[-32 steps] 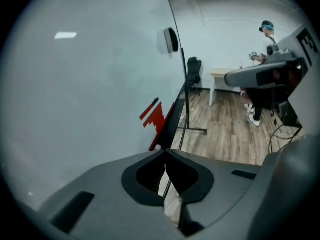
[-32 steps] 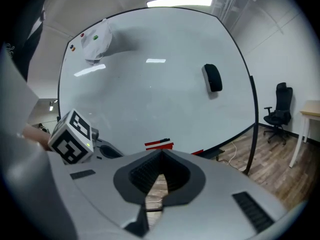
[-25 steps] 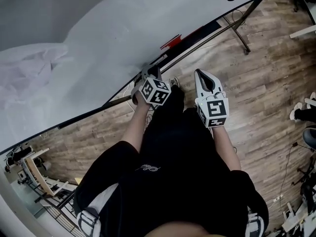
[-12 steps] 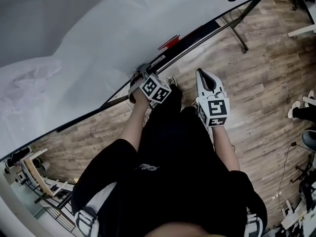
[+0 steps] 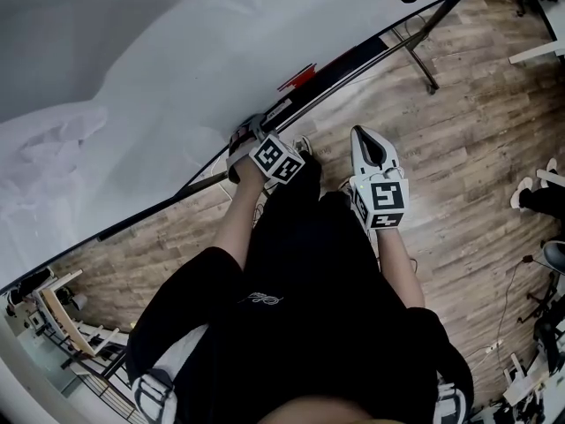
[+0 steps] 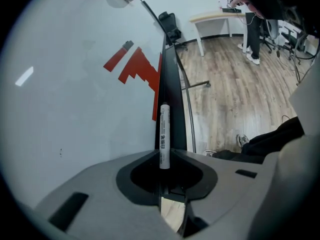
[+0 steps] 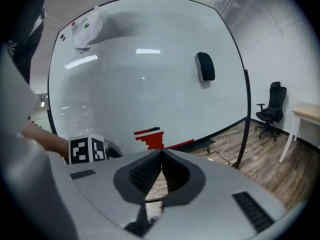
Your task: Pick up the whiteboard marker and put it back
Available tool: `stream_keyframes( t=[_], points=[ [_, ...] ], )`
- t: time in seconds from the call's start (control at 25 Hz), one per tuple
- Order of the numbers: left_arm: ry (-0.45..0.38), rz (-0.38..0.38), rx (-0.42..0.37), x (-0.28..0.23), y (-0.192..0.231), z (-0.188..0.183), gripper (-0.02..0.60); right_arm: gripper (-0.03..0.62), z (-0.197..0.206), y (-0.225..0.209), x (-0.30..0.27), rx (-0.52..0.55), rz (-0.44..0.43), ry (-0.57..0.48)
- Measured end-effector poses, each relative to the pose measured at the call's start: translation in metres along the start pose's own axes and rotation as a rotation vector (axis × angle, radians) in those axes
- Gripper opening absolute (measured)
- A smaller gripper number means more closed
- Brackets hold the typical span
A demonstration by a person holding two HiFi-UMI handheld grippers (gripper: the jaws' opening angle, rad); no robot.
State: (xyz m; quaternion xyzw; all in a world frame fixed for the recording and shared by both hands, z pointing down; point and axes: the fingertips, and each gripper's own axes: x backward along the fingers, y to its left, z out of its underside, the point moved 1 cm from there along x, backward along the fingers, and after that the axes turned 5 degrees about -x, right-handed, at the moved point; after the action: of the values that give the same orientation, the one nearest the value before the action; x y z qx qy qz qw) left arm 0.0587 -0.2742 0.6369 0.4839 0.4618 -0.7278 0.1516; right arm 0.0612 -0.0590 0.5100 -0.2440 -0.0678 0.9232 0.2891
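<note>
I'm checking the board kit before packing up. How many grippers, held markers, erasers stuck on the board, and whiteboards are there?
Grippers: 2 (left gripper shut on the marker, right gripper shut and empty)
Held markers: 1 (marker)
Erasers on the board: 1 (black eraser)
Whiteboards: 1 (whiteboard)
Total: 5

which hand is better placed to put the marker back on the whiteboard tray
Left. Its hand-held gripper is shut on the whiteboard marker, lined up along the tray. The right hand-held gripper is shut, empty, and back from the board.
</note>
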Motion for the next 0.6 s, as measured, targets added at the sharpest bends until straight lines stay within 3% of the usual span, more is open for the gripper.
stream_keyframes(
  t=[0.2,0.44,0.6],
  points=[
    [-0.028,0.004,-0.011,0.005,-0.005,0.001,0.066,0.003,0.001,0.003,0.002,0.004,0.001,-0.002],
    [-0.112,0.004,0.077,0.024,0.001,-0.007,0.066,0.003,0.002,0.005,0.003,0.014,-0.013,-0.003],
    [-0.215,0.017,0.185,0.042,0.006,-0.018,0.066,0.003,0.0,0.016,0.003,0.022,-0.034,-0.009]
  ],
)
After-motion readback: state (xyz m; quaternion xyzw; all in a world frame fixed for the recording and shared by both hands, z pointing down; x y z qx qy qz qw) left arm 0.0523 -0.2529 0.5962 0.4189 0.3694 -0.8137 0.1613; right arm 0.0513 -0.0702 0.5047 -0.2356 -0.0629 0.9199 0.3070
